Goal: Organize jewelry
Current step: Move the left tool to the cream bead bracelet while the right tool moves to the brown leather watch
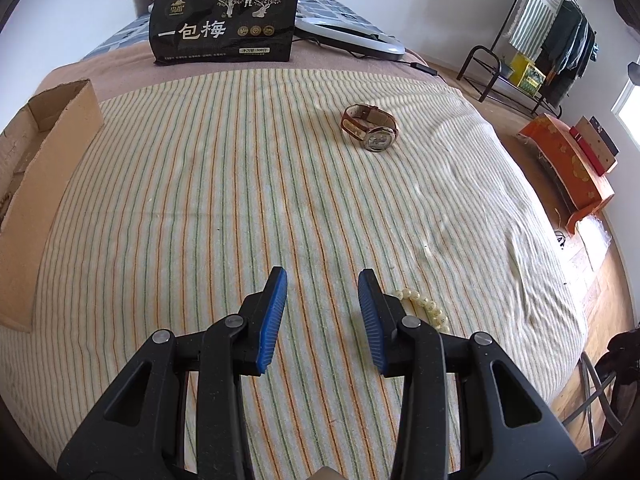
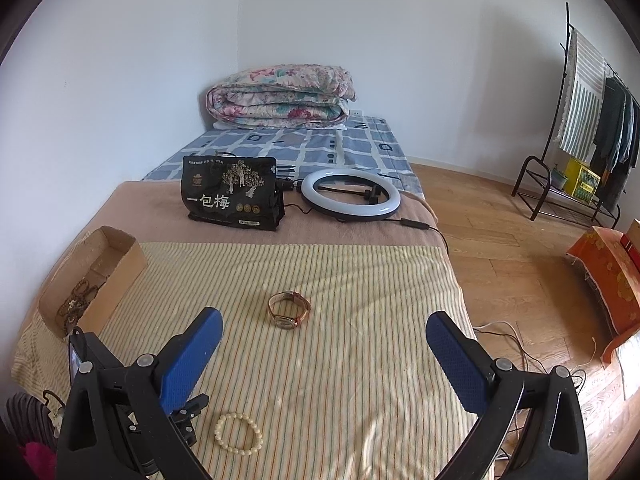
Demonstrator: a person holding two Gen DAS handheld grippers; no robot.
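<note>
Both tools hang over the striped towel [image 2: 320, 360] spread on the bed. The left tool [image 1: 322, 312] has its blue pads partly apart with nothing between them; the cream bead bracelet [image 2: 239, 432] lies on the towel just beside its right finger. The right tool [image 2: 324, 340] gapes wide, empty. The brown-strapped wristwatch [image 2: 289, 311] rests mid-towel, beyond the bracelet. The cardboard box [image 2: 120, 268], at the towel's left edge, holds dark beaded strands [image 2: 76, 304].
</note>
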